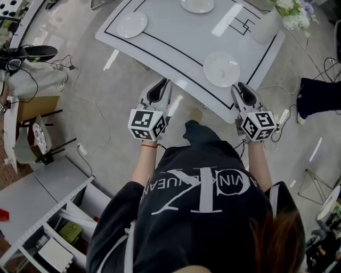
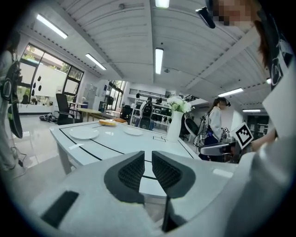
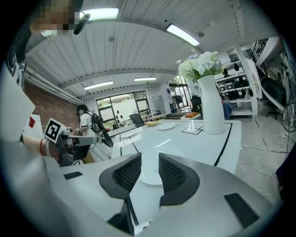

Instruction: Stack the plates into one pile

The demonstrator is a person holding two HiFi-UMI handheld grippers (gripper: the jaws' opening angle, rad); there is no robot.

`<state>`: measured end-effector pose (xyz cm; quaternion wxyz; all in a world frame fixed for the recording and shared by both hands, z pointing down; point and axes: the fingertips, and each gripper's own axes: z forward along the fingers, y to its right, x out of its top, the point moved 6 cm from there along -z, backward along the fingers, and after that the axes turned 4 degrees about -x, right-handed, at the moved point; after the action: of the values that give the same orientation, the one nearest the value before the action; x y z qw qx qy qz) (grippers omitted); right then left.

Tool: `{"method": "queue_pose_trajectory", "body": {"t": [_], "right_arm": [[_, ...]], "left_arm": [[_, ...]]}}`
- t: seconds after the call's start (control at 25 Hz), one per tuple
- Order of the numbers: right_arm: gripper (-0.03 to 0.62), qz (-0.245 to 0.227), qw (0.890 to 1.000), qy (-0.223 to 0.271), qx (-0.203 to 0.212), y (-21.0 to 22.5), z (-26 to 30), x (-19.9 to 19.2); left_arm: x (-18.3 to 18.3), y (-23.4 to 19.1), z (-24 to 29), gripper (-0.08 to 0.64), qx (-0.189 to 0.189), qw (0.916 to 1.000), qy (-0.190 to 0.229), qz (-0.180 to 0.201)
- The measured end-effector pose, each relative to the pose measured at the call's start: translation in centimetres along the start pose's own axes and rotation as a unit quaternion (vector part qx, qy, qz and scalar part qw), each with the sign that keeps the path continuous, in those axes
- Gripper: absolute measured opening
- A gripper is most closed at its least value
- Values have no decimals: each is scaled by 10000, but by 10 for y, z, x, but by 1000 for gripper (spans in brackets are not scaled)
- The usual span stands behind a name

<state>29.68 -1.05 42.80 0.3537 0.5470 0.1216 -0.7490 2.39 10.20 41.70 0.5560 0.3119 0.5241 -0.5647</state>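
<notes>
1. Plates lie singly on the white desk (image 1: 176, 48): three of them, none stacked, well apart from one another.
2. The near plate (image 1: 221, 69) sits close to the desk's front edge, just ahead of the right gripper (image 1: 246, 96).
3. The left plate (image 1: 130, 24) lies near the desk's left edge. The far plate (image 1: 197, 5) lies at the top of the head view and is partly cut off there.
4. A white vase (image 1: 265, 25) with pale flowers (image 1: 294, 11) stands at the desk's far right side, apart from all three plates.
5. The left gripper (image 1: 158, 91) hangs just short of the desk's front edge, over the floor (image 1: 106, 101). In the left gripper view its jaws stand only a narrow slit apart, with nothing between them.
6. The right gripper is at the desk's near corner. In the right gripper view its jaws stand somewhat wider and hold nothing. The near plate shows beyond the gap, untouched.
7. A person in a black printed shirt (image 1: 202, 213) holds both grippers out in front, and both point toward the desk, tilted slightly down.
</notes>
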Motion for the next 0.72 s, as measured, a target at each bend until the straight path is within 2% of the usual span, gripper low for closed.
{"method": "queue_pose_trajectory", "body": {"t": [0.2, 0.4, 0.56, 0.72], "right_arm": [[117, 45, 9984, -457, -321, 23, 23, -2], [117, 395, 9928, -963, -588, 47, 40, -10], [126, 539, 9868, -1355, -709, 56, 48, -18], [134, 675, 9823, -1569, -769, 56, 50, -25]], "left_arm": [[1, -9, 51, 57, -492, 9980, -359, -149], [-5, -3, 97, 74, -1013, 9911, -761, -410], [-16, 7, 123, 97, -1303, 9826, -1202, -552], [-22, 15, 138, 123, -1632, 9718, -1622, -516]]}}
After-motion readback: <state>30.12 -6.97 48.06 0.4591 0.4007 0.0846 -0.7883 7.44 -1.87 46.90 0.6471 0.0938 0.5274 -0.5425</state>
